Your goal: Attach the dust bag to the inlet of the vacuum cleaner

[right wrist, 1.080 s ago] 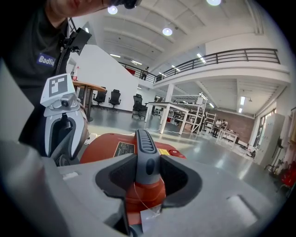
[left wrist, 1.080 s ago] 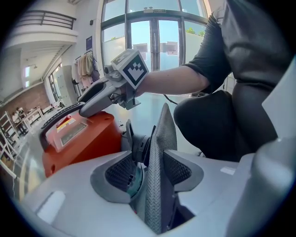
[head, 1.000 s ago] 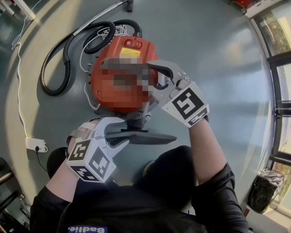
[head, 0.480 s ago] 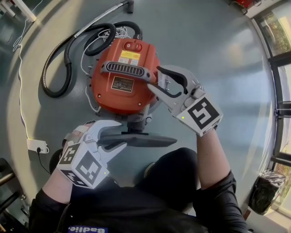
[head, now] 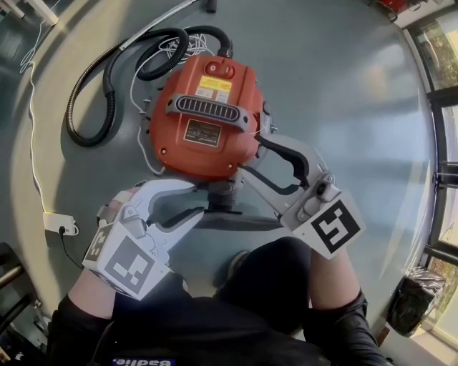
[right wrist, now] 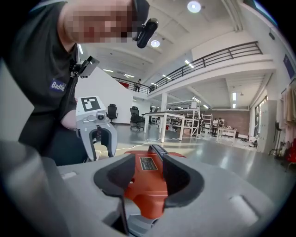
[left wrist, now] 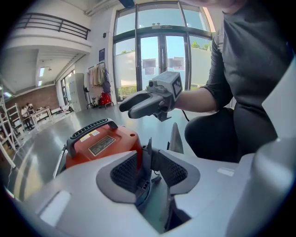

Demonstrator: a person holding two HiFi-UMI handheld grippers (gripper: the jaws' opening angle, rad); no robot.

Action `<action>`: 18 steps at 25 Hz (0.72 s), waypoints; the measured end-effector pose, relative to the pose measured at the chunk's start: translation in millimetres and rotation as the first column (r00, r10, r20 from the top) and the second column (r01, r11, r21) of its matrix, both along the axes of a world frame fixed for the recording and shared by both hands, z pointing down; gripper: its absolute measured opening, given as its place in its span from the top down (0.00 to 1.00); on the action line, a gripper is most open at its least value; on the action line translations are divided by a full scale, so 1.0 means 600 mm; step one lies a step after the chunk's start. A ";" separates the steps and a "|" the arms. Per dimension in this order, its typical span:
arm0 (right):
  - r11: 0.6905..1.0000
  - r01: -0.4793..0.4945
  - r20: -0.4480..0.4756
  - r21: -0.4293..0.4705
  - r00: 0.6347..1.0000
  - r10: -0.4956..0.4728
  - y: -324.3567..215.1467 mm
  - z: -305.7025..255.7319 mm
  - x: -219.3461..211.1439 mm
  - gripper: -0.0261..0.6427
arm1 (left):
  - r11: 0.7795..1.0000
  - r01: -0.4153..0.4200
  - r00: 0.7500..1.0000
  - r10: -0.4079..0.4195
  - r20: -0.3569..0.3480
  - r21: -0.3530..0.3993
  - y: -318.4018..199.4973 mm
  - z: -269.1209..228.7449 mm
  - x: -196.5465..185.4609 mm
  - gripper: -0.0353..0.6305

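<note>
My left gripper (head: 200,199) sits low at the near end of the vacuum cleaner (head: 204,136). Its jaws have just been closing but are still parted. The thin edge of the flat grey dust bag (head: 240,220) stands in the slit between the pads, with a sliver of orange showing beside it, so they do not pinch it. The bag lies across the floor just under the grey inlet (head: 220,190), between the cleaner and my knee (head: 272,275). My right gripper (head: 254,154) hangs at the cleaner's right flank, jaws spread wide after opening and holding nothing; its own view shows only the orange body and the black handle (head: 207,111) beyond the pads. The body itself blocks the way between my two grippers. Behind it a black hose (head: 107,93) coils beside a metal wand (head: 161,21). A white cable (head: 30,143) runs down to a power strip (head: 57,225), and a black bin bag (head: 415,300) stands by the windows. A second ago my right jaws reached over the body by the handle's end; now they are pulled back and lower, while my left has come up closer to the inlet. The floor (head: 358,107) is glossy grey, in a tall hall with glass doors, a railed mezzanine, tables and chairs.
</note>
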State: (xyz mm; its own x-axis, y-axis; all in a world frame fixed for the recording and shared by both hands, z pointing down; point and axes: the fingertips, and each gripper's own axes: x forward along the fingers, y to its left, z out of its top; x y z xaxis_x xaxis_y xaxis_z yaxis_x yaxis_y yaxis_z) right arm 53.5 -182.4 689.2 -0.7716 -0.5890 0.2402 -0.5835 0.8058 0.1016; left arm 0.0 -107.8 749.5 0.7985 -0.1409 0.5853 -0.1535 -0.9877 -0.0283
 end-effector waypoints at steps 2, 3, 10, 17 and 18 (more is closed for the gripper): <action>1.000 -0.004 -0.012 -0.014 1.000 0.004 0.007 0.005 -0.005 0.70 | 1.000 0.022 1.000 -0.022 -0.018 0.009 -0.011 -0.010 0.001 0.75; 1.000 -0.008 -0.017 -0.022 1.000 0.008 0.010 0.006 -0.007 0.70 | 0.999 0.031 0.999 -0.031 -0.023 0.013 -0.016 -0.017 0.001 0.77; 0.993 -0.035 -0.006 -0.110 0.999 0.035 0.031 -0.016 -0.024 0.75 | 0.996 0.087 0.995 -0.087 -0.054 -0.008 -0.038 -0.074 -0.003 0.82; 0.975 -0.069 0.050 -0.210 0.995 0.081 0.086 -0.138 -0.061 0.79 | 0.988 0.144 0.989 -0.146 -0.026 -0.048 -0.017 -0.223 -0.034 0.85; 0.972 -0.068 0.046 -0.225 0.996 0.081 0.097 -0.162 -0.062 0.79 | 0.988 0.145 0.989 -0.147 -0.021 -0.052 -0.010 -0.249 -0.038 0.85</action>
